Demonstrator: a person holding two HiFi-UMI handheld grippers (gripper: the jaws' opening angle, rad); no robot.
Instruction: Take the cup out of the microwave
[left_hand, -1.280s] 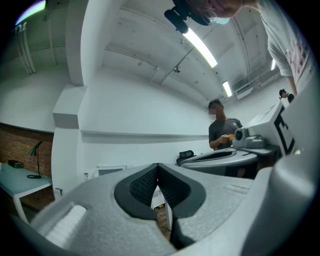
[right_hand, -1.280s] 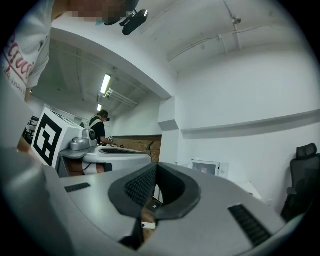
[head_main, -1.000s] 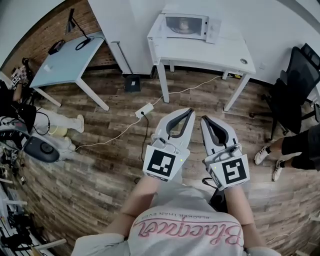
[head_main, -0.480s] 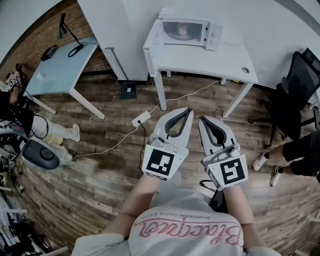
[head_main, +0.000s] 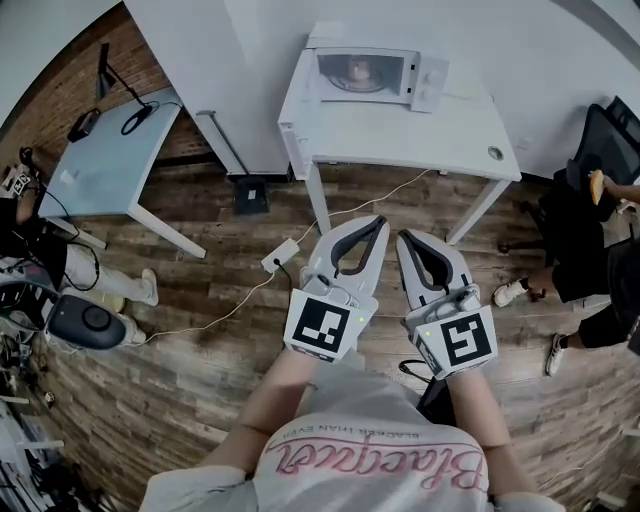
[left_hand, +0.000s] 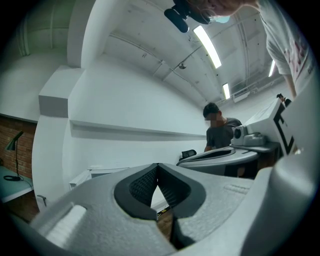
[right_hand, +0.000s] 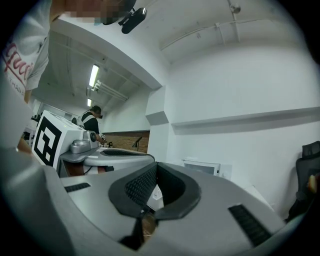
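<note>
The left gripper (left_hand: 158, 167) has its two jaws pressed together at the tips, and there is nothing between them. The right gripper (right_hand: 156, 166) is the same: tips touching, nothing held. In the head view both grippers are side by side, low and close to the person's body, and they point forward. Under them is only the wood floor (head_main: 200, 330), with a white cord (head_main: 215, 318) lying across it. A white table (head_main: 400, 135) stands well ahead of the grippers, by the wall. The microwave (head_main: 372, 78) sits at the back of that table. Its door (head_main: 335, 85) looks shut. Through the glass I can see a blurry round thing, and I think that is the cup (head_main: 356, 70). So the cup is inside the microwave and far from both grippers. I think this is the very first step: walking up to the table. Nothing has been touched yet. Next the person needs to get close, and then one gripper has to pull the door open. I can't see a handle from here, so I can't tell which way the door swings. After that a gripper must open its jaws wide, go around the cup, close on it gently and lift it out without tipping it.
</note>
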